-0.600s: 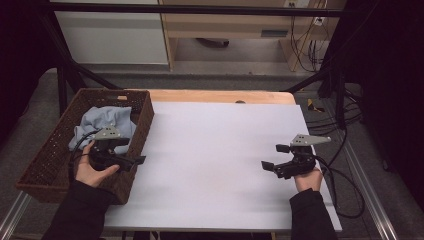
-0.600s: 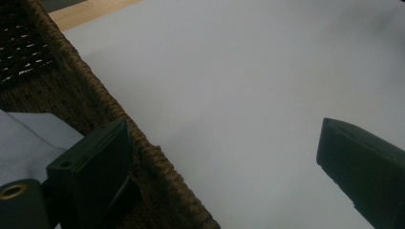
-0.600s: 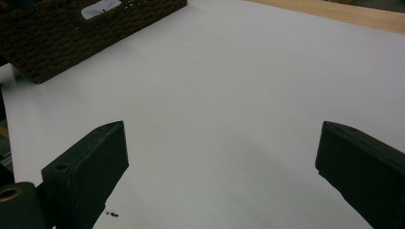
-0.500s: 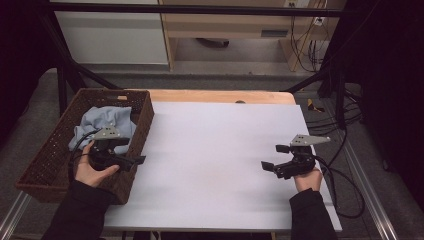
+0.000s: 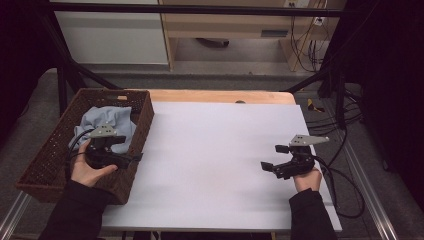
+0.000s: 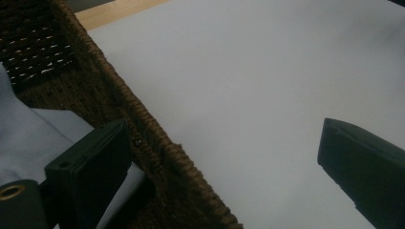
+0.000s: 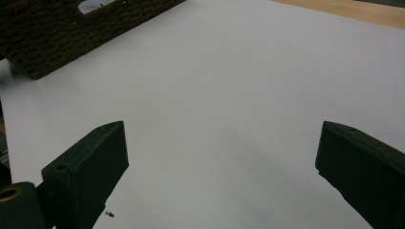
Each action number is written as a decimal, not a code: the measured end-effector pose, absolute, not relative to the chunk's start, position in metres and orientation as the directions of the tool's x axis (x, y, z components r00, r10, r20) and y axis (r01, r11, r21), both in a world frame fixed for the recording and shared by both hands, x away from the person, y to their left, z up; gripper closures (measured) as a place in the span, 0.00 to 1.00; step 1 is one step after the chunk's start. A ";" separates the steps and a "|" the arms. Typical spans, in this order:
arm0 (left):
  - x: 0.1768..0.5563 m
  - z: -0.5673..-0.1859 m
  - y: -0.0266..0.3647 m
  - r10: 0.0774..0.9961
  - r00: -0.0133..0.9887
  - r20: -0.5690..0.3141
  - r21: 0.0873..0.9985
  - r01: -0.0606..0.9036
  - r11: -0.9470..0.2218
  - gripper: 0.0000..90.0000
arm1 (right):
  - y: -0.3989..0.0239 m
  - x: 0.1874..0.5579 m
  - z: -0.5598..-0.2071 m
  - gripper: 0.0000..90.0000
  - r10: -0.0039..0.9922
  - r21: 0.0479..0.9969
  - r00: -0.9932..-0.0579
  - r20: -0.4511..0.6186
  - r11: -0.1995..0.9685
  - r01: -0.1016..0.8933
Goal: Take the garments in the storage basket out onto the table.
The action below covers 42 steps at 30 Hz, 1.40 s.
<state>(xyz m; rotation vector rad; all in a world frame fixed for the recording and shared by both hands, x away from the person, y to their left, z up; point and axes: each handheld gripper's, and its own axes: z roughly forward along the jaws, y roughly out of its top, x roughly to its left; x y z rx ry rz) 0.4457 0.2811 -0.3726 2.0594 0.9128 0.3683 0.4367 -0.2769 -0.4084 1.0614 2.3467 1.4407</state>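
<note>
One white table [image 5: 220, 150], wooden strip along its far edge; one wicker basket [image 5: 50, 165] at your left; one pale blue cloth [image 5: 107, 122] lying inside it; two grippers. Your left gripper [image 6: 224, 157] straddles the basket's right wall, jaws wide, gripping nothing; your right gripper [image 5: 272, 162] hovers over bare table, jaws apart, empty. Grey floor and cables beyond.

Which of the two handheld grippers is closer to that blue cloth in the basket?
The left. The left gripper hovers over the basket's near wall beside the blue cloth; the right gripper sits far across the white table.
</note>
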 end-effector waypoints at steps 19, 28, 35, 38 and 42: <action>0.448 -0.365 0.298 0.767 0.639 -0.057 0.787 0.501 -0.359 0.05 | -0.274 0.439 -0.412 0.05 0.662 0.826 -0.724 0.194 0.288 0.485; 0.448 -0.356 0.308 0.795 0.606 -0.035 0.788 0.506 -0.351 0.05 | -0.275 0.439 -0.412 0.05 0.663 0.827 -0.723 0.197 0.284 0.485; 0.446 -0.347 0.323 0.822 0.569 -0.032 0.801 0.506 -0.319 0.05 | -0.275 0.439 -0.413 0.05 0.664 0.828 -0.721 0.198 0.280 0.486; 0.445 -0.344 0.328 0.837 0.546 -0.026 0.799 0.515 -0.311 0.06 | -0.276 0.439 -0.412 0.05 0.666 0.828 -0.720 0.196 0.280 0.485; 0.447 -0.342 0.331 0.842 0.539 -0.011 0.792 0.519 -0.322 0.06 | -0.278 0.439 -0.413 0.05 0.666 0.832 -0.719 0.198 0.275 0.483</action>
